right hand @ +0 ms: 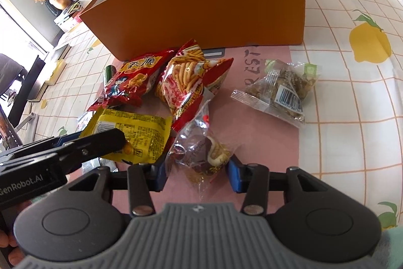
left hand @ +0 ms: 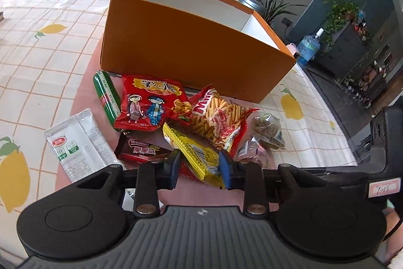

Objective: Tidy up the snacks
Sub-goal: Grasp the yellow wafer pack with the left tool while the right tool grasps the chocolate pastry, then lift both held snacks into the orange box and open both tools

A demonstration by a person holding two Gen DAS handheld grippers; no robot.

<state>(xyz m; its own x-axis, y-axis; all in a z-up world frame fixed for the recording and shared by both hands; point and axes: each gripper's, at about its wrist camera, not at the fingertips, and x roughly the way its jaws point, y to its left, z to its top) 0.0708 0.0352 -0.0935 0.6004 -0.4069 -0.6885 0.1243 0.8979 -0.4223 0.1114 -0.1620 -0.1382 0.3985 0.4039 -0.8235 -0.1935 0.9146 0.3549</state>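
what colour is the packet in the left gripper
Yellow, with small black print and a barcode. The packet in the left gripper shows best in the right wrist view.

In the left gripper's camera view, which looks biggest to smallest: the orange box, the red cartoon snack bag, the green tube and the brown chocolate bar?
1. Orange box, by far.
2. Red cartoon snack bag.
3. Green tube and brown chocolate bar: look alike; the bar is nearer and partly hidden, so unranked.

Sunlit room: grey cabinet (left hand: 350,47), leafy potted plants (left hand: 337,14), lemon-print tablecloth (left hand: 37,62).
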